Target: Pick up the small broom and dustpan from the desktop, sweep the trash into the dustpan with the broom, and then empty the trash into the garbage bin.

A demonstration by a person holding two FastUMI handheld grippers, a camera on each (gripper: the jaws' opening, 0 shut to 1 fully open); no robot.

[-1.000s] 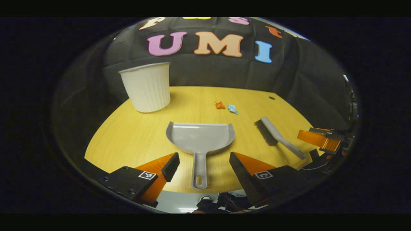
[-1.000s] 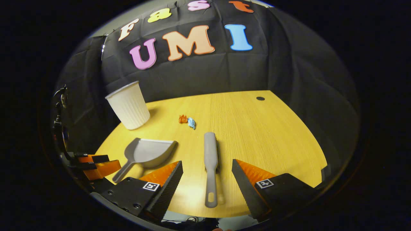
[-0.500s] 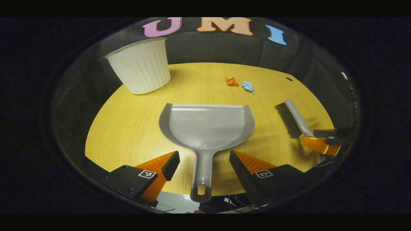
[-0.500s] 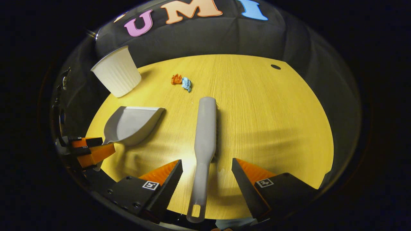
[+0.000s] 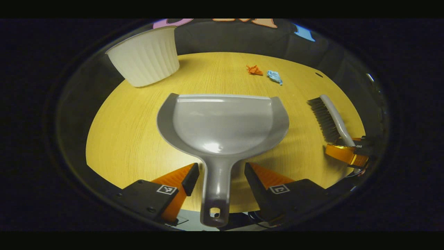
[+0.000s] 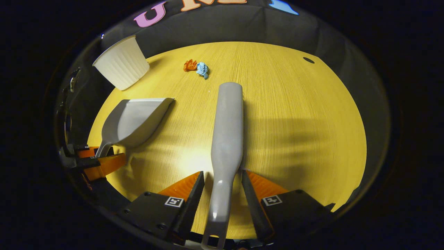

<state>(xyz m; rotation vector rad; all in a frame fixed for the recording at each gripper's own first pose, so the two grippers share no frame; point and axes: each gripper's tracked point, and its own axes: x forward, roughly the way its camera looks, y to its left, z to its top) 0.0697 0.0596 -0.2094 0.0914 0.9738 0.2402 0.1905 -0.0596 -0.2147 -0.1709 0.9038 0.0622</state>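
Table: the round yellow wood-grain tabletop (image 5: 138, 132) spreads across the middle of both views, a small dark hole (image 6: 308, 60) near its upper right edge in the right gripper view
Dustpan: the grey plastic dustpan (image 5: 223, 123) lies flat at centre frame in the left gripper view, open lip toward the top, handle running down to the bottom edge; in the right gripper view it sits at left of frame (image 6: 133, 119)
Broom: the small grey plastic broom (image 6: 227, 139) lies lengthwise up the centre of the right gripper view, handle at the bottom; in the left gripper view it is at right of frame (image 5: 331, 118), dark bristles facing left
Bin: the white ribbed plastic garbage bin (image 5: 144, 55) stands upper left in the left gripper view, and upper left (image 6: 121, 62) in the right gripper view
Left gripper: the left gripper (image 5: 221, 172) straddles the dustpan handle, orange-and-black fingers either side, narrow gaps visible, not clamped yet
Right gripper: the right gripper (image 6: 222, 178) brackets the broom handle, fingers just beside it, slivers of table between, jaws apart
Trash: a crumpled orange paper scrap (image 6: 189, 65) and a crumpled blue paper scrap (image 6: 202, 69) touch each other at upper centre, between bin and broom tip; in the left gripper view they lie slightly apart, orange (image 5: 254, 69), blue (image 5: 274, 76), beyond the dustpan lip
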